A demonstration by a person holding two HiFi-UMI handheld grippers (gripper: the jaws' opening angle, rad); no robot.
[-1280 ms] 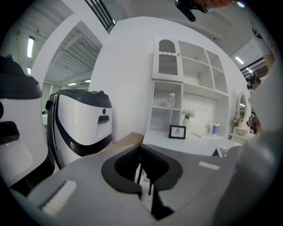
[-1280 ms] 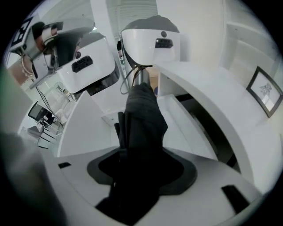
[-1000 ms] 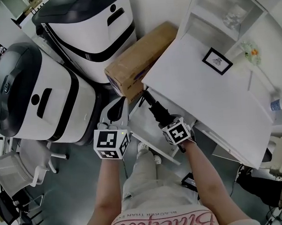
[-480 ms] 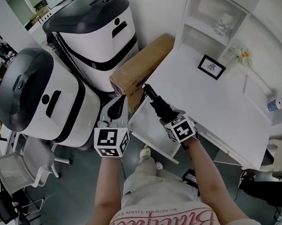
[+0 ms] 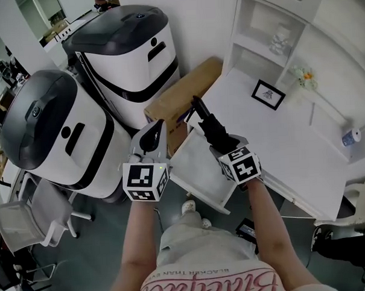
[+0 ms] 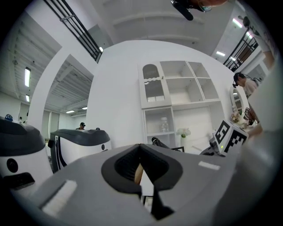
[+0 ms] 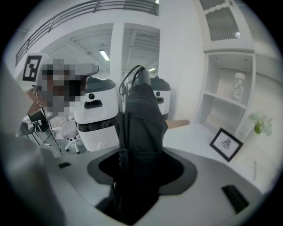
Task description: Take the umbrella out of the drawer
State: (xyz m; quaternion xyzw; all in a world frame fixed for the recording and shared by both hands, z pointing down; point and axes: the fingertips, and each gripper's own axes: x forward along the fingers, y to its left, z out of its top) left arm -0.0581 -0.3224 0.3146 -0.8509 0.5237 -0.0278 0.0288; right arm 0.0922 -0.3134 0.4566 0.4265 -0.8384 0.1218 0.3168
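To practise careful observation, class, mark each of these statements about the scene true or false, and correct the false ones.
1. The right gripper is shut on the black folded umbrella. True.
2. The umbrella lies inside the white drawer. False: it is held up in the right gripper, not lying in the drawer.
3. The left gripper holds the brown cardboard box. False: its jaws are together on nothing, and the box sits beside the white desk.
4. The black-framed picture is on the white desk. True.
5. The white drawer is pushed shut. False: it stands pulled open.
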